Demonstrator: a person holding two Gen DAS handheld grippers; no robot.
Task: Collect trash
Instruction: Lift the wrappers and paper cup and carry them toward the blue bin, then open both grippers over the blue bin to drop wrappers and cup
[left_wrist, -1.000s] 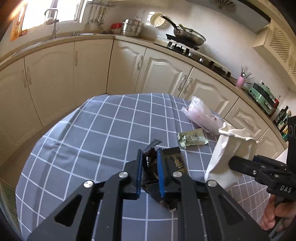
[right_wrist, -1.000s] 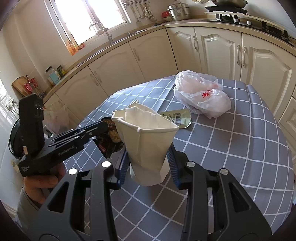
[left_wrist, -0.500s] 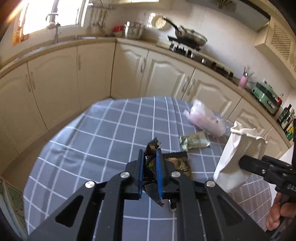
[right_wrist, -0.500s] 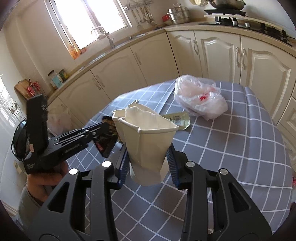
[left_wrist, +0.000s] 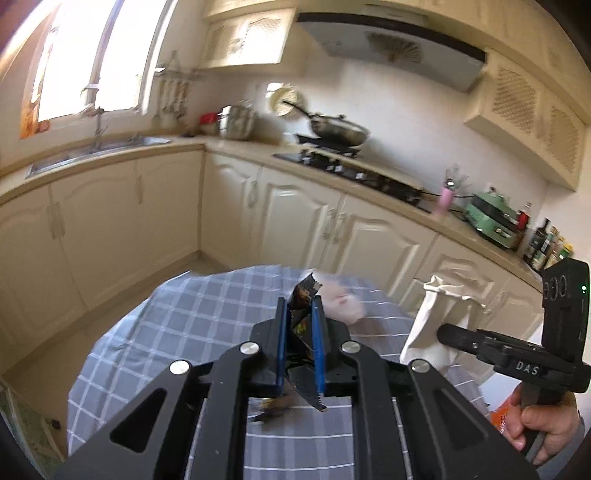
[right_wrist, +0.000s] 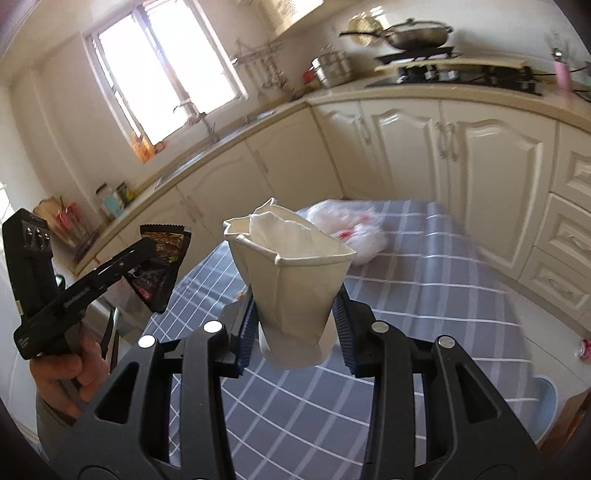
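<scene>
Basically two trash items were in hand. Dark snack wrapper (left_wrist: 303, 295) was clamped between the blue pads of the left gripper (left_wrist: 300, 332), fingers (left_wrist: 280, 339) pressed together on it, wrapper sticking out above the tips and hanging crumpled below them, held up off the counter (left_wrist: 192, 317). From the right wrist view the same wrapper (right_wrist: 162, 266) showed as a dark triangle with serrated edges, off to the left of the cup and level with it.

Crushed white paper cup (right_wrist: 291, 280) sat upright in the right gripper (right_wrist: 295, 325), fingers (right_wrist: 341, 325) clamped on its lower part, rim creased out of round, mouth facing up. It was also lifted above the counter (right_wrist: 424, 295). In the left view the cup (left_wrist: 432, 328) was to the right of the wrapper, apart from it, with the right gripper (left_wrist: 454, 338) gripping it from the side.

Clear plastic bag (right_wrist: 347, 229) with red marks lay on the grey checked cloth beyond the cup; in the left view it was a blurred pale lump (left_wrist: 343, 306) just behind the wrapper.

Left frame was motion-blurred. Background: cream cabinets, sink under a window, pan on the stove.
</scene>
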